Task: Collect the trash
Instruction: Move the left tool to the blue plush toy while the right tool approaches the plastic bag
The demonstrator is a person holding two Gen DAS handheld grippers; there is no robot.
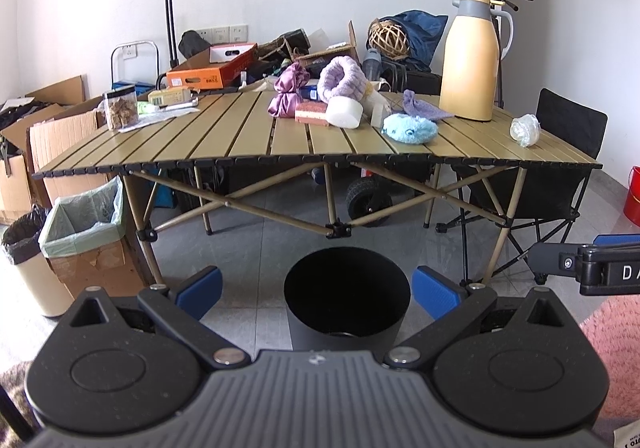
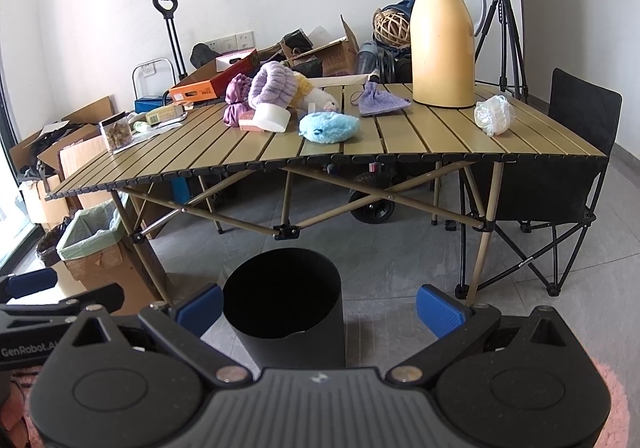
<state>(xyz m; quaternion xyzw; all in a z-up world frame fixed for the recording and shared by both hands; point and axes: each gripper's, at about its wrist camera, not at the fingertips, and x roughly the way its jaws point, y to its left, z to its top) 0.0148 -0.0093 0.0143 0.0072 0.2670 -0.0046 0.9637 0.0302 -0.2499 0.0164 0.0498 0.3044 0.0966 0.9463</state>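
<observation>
The crumpled plastic wrap (image 2: pixel 494 114) lies on the table (image 2: pixel 404 145) at its right end, beside the yellow thermos (image 2: pixel 442 39). The right tool (image 2: pixel 320 310) is nearer to it; the left tool (image 1: pixel 318 288) is farther. Both tools have their fingers apart and hold nothing. The black bin (image 2: pixel 284 300) stands on the floor between tools and table.

A crumpled clear plastic wad (image 2: pixel 494 114) lies on the slatted table (image 2: pixel 400 143) beside the yellow jug (image 2: pixel 442 39).

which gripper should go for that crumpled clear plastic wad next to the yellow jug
Probably the right gripper. The plastic wad sits near the table's right end, beside the jug, on that gripper's side. The left gripper would have to cross over. Both are open and empty.
</observation>
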